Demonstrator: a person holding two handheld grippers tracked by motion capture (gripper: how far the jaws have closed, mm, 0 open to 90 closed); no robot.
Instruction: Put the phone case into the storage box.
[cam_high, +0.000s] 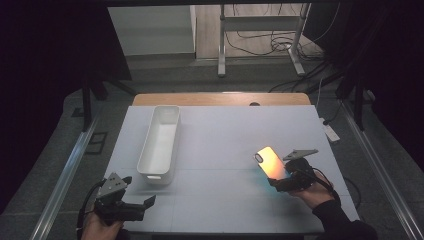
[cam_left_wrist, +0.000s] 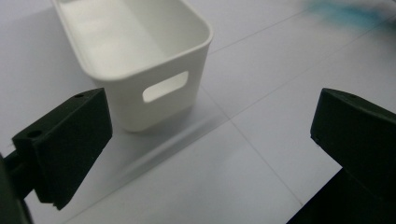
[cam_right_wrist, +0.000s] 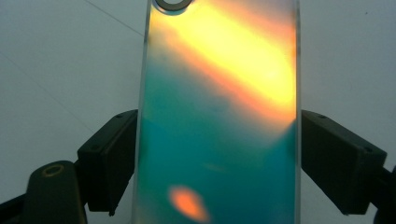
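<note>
An iridescent phone case (cam_high: 270, 161), glowing orange and teal, is held tilted above the right side of the white table (cam_high: 225, 130). My right gripper (cam_high: 279, 180) is shut on its lower part. In the right gripper view the case (cam_right_wrist: 219, 93) stands lengthwise between the two black pads (cam_right_wrist: 109, 158), which press on its long edges, and its camera hole is at the top. A long white bin (cam_high: 161, 142) with a handle slot lies empty at the left. My left gripper (cam_high: 139, 192) rests open near the front left edge, with the bin (cam_left_wrist: 140, 56) just ahead of its jaws (cam_left_wrist: 210, 135).
A strip of wooden tabletop (cam_high: 220, 98) shows beyond the white surface. Metal stand legs (cam_high: 222, 45) and loose cables (cam_high: 280, 40) are on the floor behind. A white power strip (cam_high: 330, 131) lies on the floor to the right of the table.
</note>
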